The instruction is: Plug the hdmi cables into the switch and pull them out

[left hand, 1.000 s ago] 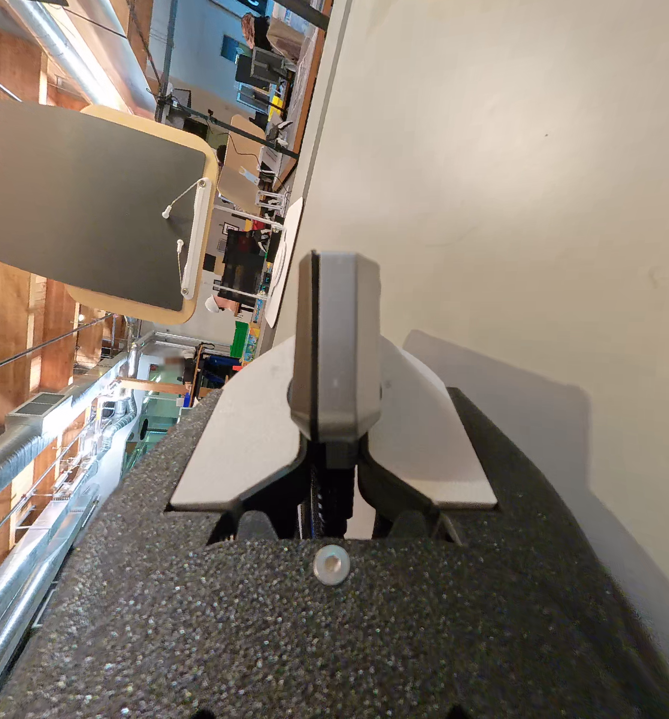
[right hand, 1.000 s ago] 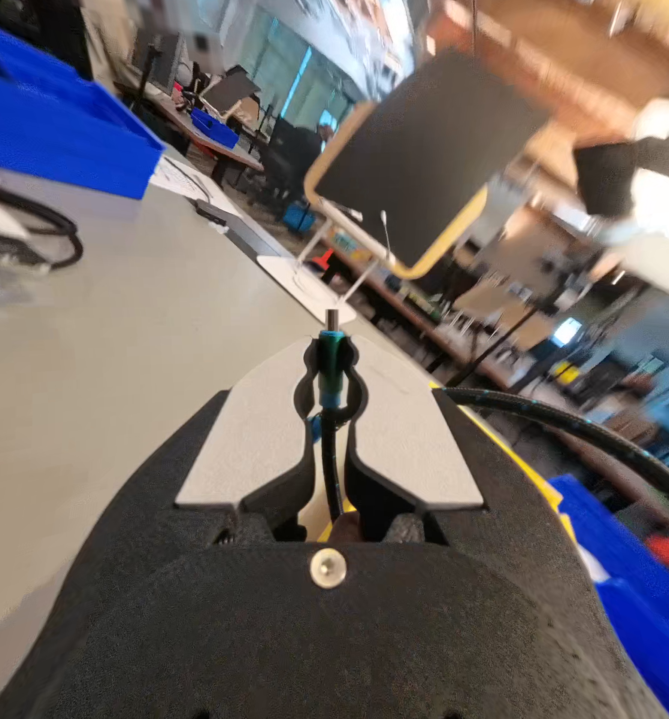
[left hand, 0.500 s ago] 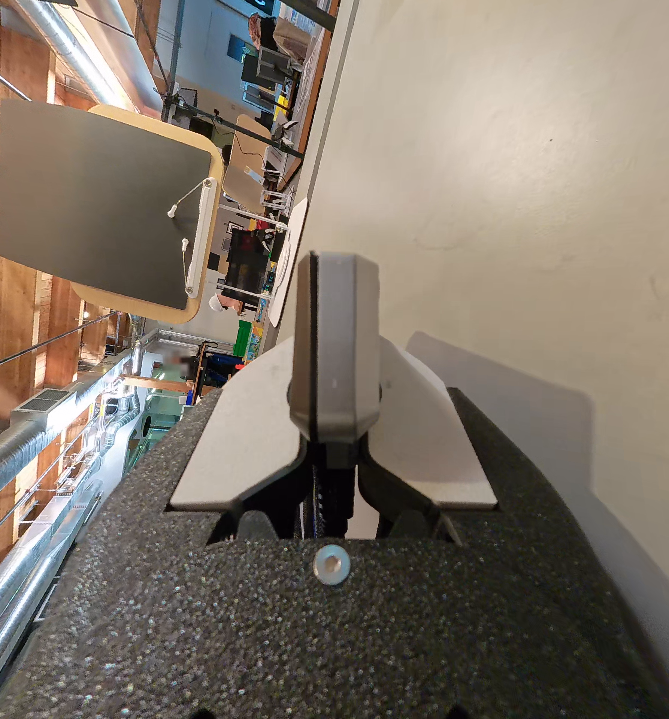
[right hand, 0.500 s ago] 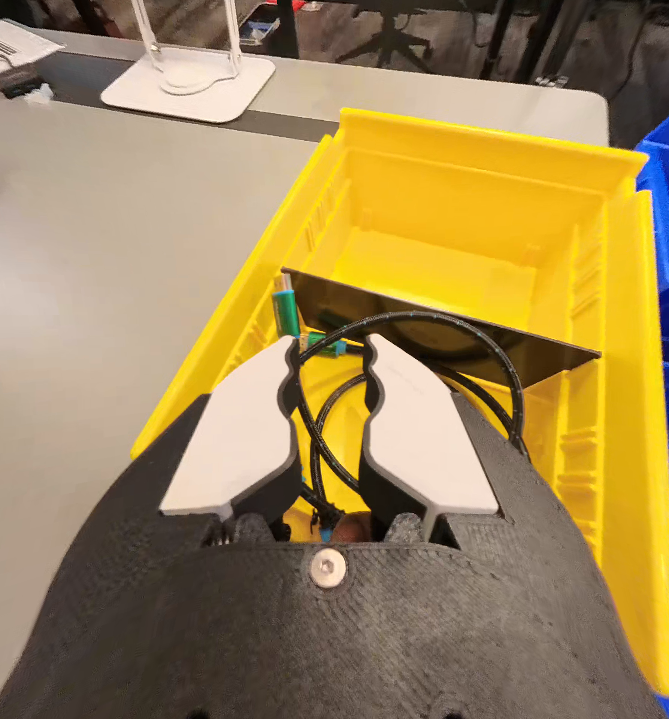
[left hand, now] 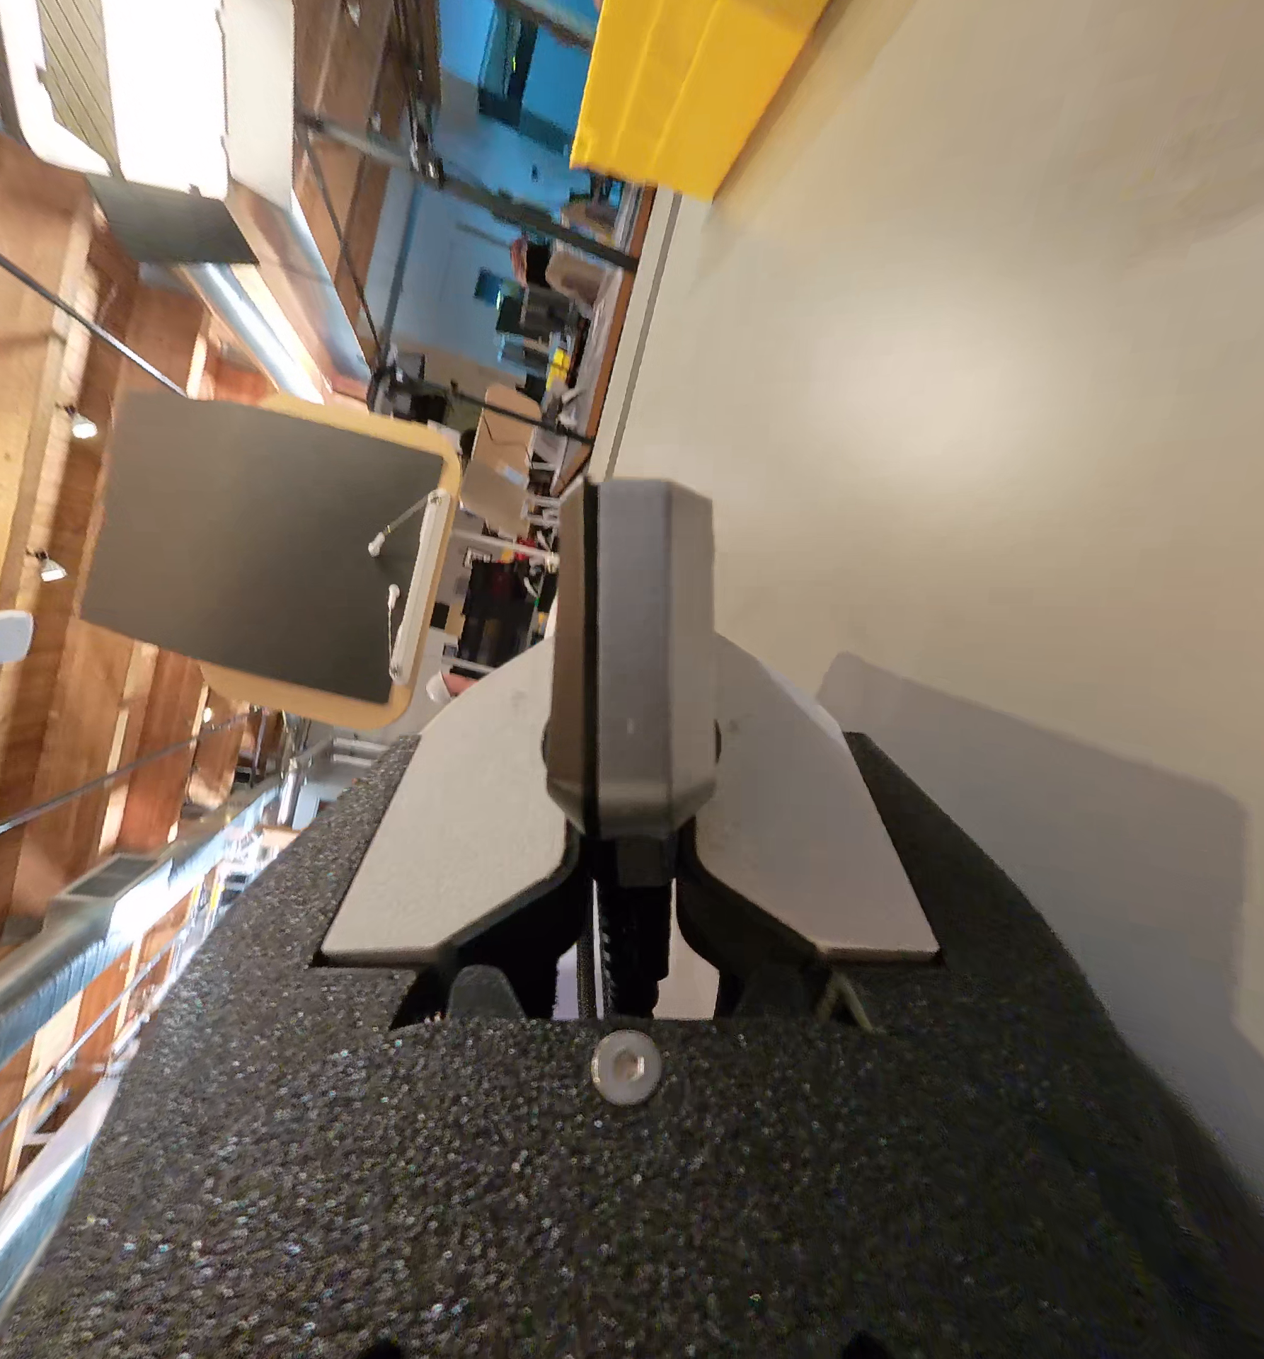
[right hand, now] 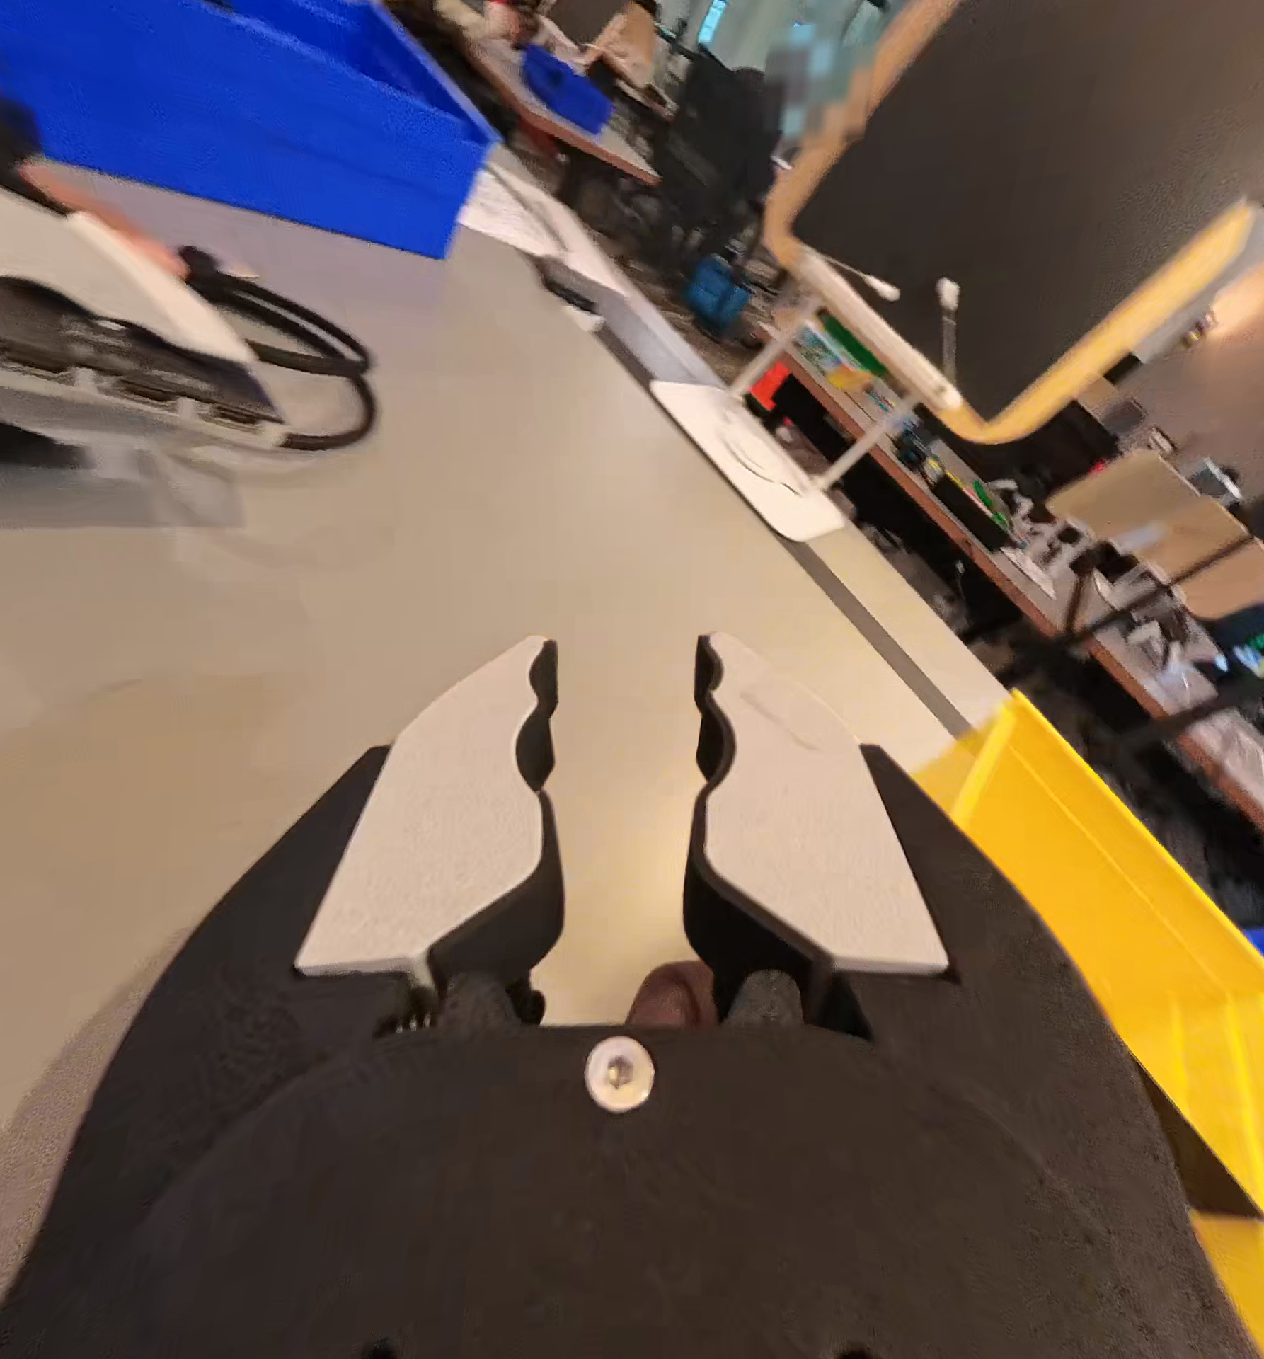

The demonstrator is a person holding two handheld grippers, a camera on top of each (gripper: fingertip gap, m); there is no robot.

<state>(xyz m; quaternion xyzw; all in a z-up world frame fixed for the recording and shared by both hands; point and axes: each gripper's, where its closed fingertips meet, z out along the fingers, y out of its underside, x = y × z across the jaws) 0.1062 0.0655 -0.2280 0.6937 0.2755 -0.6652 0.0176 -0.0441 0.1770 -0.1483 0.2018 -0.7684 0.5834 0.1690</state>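
Place: open workshop or lab hall — shared workspace
Ceiling: metal ducts (left hand: pixel 19 978), wooden walls (left hand: pixel 4 309)
Furniture: rows of cluttered work tables (right hand: pixel 1055 559)
Storage: blue bin (right hand: pixel 247 125), yellow bin (right hand: pixel 1100 882) — on a grey table (right hand: pixel 247 662)

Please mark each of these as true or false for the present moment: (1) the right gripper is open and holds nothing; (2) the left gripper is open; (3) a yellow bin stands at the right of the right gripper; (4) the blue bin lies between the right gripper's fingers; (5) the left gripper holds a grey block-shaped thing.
1. True. The right gripper has its jaws apart, with only bare table showing between them.
2. False. The left gripper is shut on the grey switch.
3. True. The yellow bin sits beside it on the right.
4. False. The blue bin stands far off at the upper left of the right wrist view.
5. True. The switch stands clamped between its fingers.
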